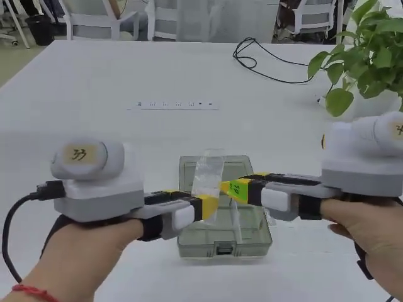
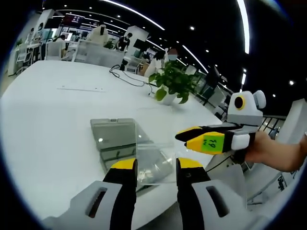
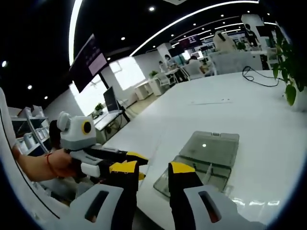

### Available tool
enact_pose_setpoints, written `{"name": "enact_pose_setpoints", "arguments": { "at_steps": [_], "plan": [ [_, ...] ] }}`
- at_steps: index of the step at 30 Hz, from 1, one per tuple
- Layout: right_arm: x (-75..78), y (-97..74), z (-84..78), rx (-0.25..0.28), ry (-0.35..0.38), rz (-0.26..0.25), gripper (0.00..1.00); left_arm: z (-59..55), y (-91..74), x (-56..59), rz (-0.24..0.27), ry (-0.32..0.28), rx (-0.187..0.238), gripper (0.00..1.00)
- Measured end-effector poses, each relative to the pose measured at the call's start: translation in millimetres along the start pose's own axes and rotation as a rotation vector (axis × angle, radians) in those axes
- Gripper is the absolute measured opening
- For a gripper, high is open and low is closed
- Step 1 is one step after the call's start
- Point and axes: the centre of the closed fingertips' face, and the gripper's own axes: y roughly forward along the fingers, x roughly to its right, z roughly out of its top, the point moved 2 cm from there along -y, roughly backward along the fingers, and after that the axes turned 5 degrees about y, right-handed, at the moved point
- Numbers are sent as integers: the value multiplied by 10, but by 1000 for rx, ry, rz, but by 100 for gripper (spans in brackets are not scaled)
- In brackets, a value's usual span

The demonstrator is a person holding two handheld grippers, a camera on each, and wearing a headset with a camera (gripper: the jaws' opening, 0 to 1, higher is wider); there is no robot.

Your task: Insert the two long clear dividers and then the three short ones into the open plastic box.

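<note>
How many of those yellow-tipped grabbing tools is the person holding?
2. The left gripper is in the hand left of the open plastic box. The right gripper, with a green label, is in the hand on the box's right.

A large white table (image 1: 94, 75) is occupying the foreground, carrying a power strip (image 1: 178, 104), a looped black cable (image 1: 247, 63) and a potted plant (image 1: 368, 56). White chairs (image 1: 94, 22) are standing behind it. Ceiling light strips (image 2: 242, 24) are glowing overhead; daylight is entering through a window (image 3: 127, 72) at the far wall.
</note>
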Motion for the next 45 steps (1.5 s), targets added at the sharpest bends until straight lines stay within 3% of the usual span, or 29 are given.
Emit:
{"name": "enact_pose_setpoints", "arguments": {
  "at_steps": [3,13,18,30,36,42,45],
  "plan": [
    [-2,38,-12,0,36,-11,18,-13,15,31,-11,16,-2,30],
    [-7,114,-103,-22,102,-30,8,-45,31,64,-16,50,-10,30],
    [46,129,-95,-8,140,-65,7,-55,43,46,-9,71,-9,31],
    [-20,147,-84,-20,162,-72,7,-101,48,33,-28,86,-22,33],
    [8,135,-18,-27,177,-73,7,-119,-26,-52,-48,125,-16,44],
    [68,149,43,-62,185,-86,7,-141,-124,-228,-67,227,-32,61],
    [157,169,105,-80,193,-96,7,-162,-166,-293,-90,306,-46,69]
  ]
}}
